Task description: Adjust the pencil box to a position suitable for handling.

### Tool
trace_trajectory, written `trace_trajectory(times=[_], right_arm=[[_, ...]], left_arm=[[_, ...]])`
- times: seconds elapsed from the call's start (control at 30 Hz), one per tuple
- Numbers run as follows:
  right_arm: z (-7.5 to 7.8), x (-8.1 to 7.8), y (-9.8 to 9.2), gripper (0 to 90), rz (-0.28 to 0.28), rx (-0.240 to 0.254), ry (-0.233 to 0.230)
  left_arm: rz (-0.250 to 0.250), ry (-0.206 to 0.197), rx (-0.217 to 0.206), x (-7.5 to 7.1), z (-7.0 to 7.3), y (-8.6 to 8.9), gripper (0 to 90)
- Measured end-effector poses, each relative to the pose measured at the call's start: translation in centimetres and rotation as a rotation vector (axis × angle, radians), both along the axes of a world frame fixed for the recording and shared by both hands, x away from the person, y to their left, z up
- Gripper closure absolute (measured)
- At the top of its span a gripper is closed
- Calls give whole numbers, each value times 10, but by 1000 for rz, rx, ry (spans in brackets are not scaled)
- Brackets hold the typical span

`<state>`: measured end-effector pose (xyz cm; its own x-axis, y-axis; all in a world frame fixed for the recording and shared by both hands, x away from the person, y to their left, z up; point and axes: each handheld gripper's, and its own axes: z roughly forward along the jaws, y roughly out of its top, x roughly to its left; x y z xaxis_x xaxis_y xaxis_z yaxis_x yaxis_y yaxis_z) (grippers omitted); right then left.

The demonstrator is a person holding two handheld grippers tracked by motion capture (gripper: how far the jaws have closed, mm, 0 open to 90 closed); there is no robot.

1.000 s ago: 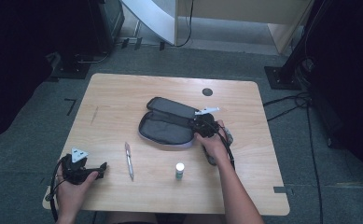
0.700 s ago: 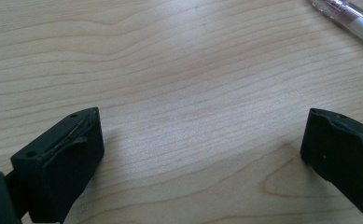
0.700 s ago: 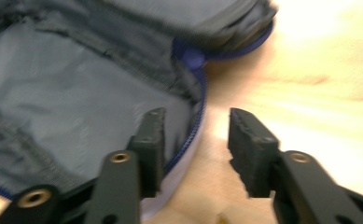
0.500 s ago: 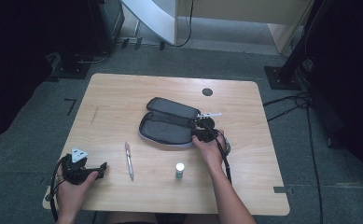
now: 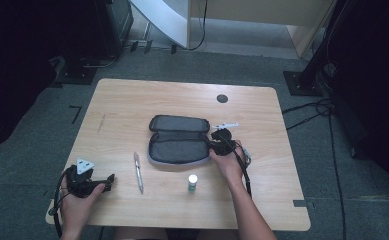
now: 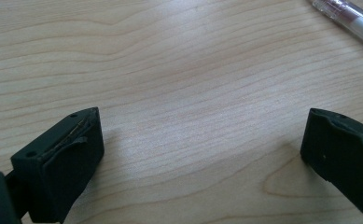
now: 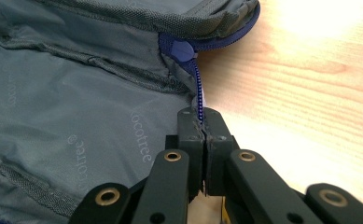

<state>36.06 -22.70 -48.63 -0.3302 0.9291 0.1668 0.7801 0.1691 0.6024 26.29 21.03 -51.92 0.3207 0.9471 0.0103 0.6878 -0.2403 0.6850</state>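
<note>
A grey zip pencil case (image 5: 179, 140) lies open in the middle of the table, its lining (image 7: 76, 116) showing in the right gripper view. My right gripper (image 5: 216, 146) is at the case's right end. Its jaws have just been closing and now stand shut (image 7: 203, 116) on the blue zipper edge (image 7: 198, 88) of the case. My left gripper (image 5: 108, 182) rests on the table at the near left corner. Its jaws (image 6: 202, 140) are open over bare wood with nothing between them.
A clear pen (image 5: 138, 172) (image 6: 352, 21) lies left of the case. A small white-capped tube (image 5: 193, 183) stands near the front, below the case. The wooden table (image 5: 132, 105) has a dark round hole (image 5: 222, 98) at the back right.
The right hand has come slightly nearer along the case's right end, and the case now lies straighter. The left hand has not moved.
</note>
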Motion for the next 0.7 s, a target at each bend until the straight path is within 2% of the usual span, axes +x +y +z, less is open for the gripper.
trace_trajectory(times=[0.07,0.1,0.13,0.17,0.2,0.23,0.27,0.3,0.33,0.37,0.4,0.47,0.57,0.67,0.7], right_arm=[[2,-5,-3,846,9,3,-6],[7,-12,-11,666,20,59,-11],[7,-12,-11,666,20,59,-11],[12,-21,-19,562,28,82,-39],[12,-21,-19,562,28,82,-39],[14,-31,-29,494,59,96,-61],[14,-31,-29,494,59,96,-61],[13,-41,-37,428,84,81,-89],[13,-41,-37,428,84,81,-89],[9,-51,-45,363,80,45,-109],[9,-51,-45,363,80,45,-109],[4,-58,-51,268,76,29,-113],[-5,-67,-56,202,84,19,-114],[-12,-71,-54,161,105,-10,-121],[-14,-73,-51,148,118,-34,-130]], left_arm=[[0,1,0,0,0,0,0],[0,0,0,0,0,0,0],[0,0,0,0,0,0,0],[0,0,0,0,0,0,0],[0,0,0,0,0,0,0],[0,0,0,0,0,0,0],[0,0,-1,0,0,0,0],[0,0,0,0,0,0,0],[0,0,0,0,0,0,0],[0,0,-1,0,0,0,0],[0,0,0,0,0,0,0],[0,0,0,0,0,0,0],[0,0,0,0,0,0,0],[0,0,0,0,0,0,0],[0,1,-1,0,0,0,0]])
